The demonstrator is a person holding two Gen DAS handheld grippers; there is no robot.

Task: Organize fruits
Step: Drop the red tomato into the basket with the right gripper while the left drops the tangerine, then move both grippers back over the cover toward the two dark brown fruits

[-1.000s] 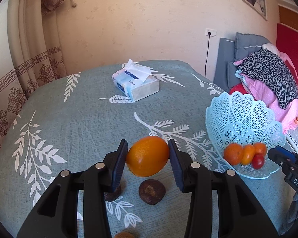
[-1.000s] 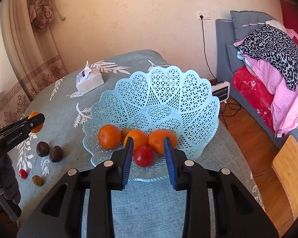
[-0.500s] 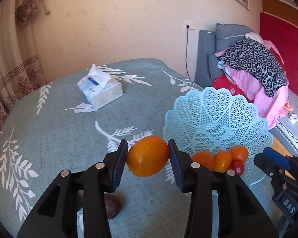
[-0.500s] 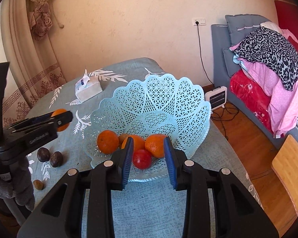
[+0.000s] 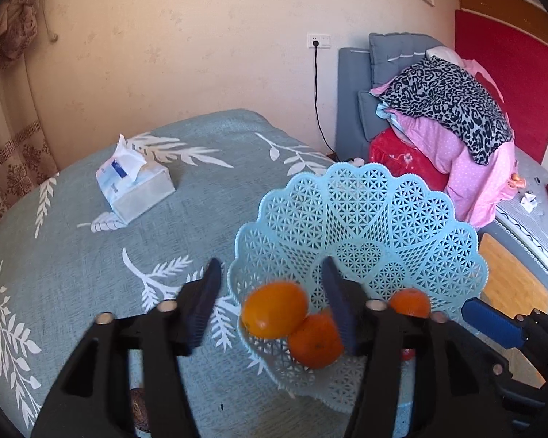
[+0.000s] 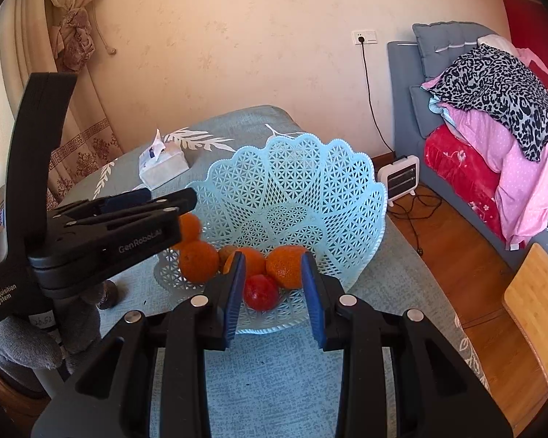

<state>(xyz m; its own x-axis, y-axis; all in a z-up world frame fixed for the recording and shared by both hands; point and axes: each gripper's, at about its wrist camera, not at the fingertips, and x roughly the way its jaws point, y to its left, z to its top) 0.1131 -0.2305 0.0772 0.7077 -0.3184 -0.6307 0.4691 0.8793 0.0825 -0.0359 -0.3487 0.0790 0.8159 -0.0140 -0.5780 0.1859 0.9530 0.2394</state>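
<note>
My left gripper is open over the near left rim of the light blue lattice basket. An orange, blurred, sits free between its spread jaws, touching neither, above another orange. In the right wrist view the left gripper reaches over the basket from the left, with that orange just below its tip. My right gripper is open and empty in front of the basket, framing a red fruit. Several oranges lie in the basket.
A tissue box stands at the far side of the table with the leaf-patterned cloth. A dark fruit lies on the cloth under my left gripper. A sofa with piled clothes and a small heater are to the right.
My left gripper moved right over the basket rim and opened, letting go of the orange, which now drops into the basket. My right gripper stayed open before the basket.
</note>
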